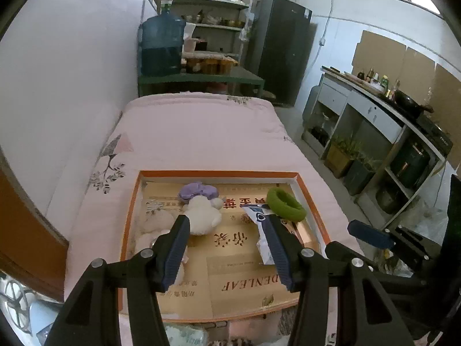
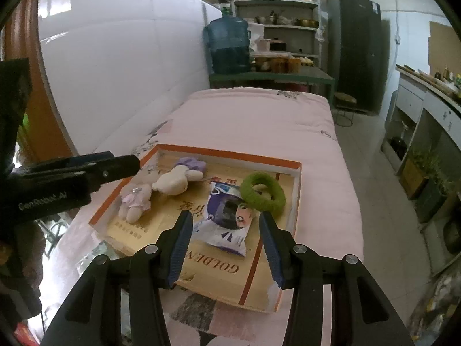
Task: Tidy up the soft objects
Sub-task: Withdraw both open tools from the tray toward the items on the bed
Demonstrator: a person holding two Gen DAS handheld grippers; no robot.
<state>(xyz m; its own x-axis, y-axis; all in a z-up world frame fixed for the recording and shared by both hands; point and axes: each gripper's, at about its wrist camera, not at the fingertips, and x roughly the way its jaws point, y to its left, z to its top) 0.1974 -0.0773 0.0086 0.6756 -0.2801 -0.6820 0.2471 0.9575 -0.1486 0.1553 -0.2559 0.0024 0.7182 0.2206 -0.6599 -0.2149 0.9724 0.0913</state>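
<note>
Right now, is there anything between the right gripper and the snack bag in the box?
Nothing visible. The right gripper is open and empty above the snack bag; the green ring touches only the bag's far corner.

Two matching black plastic grippers: the left gripper and right gripper each carry ribbed dark-blue fingers, silver screws at the pivots, "GenRobot.AI" lettering on one body.

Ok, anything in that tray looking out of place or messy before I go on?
Nothing is spilled or damaged. The orange-rimmed tray sits skewed on the pink bed. Inside, the green ring overlaps the top corner of the snack packet, and both plush toys lie tipped over on the left.
</note>
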